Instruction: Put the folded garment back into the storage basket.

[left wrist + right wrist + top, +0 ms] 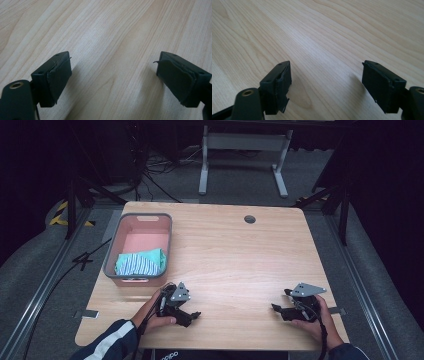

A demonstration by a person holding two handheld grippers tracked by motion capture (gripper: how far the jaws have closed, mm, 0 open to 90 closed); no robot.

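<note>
High view: above near edge, looking forward and down over whole table (240, 255). Both gripper views: low, close, facing bare wood; shared ground, the tabletop.

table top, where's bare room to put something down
Bare wood runs from the pink bin right to the table edge, and between the left gripper and right gripper. Crowded: the bin, holding striped cloth.

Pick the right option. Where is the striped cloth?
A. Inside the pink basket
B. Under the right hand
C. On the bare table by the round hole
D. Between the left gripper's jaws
A: the striped cloth lies in the near end of the pink basket.
</note>
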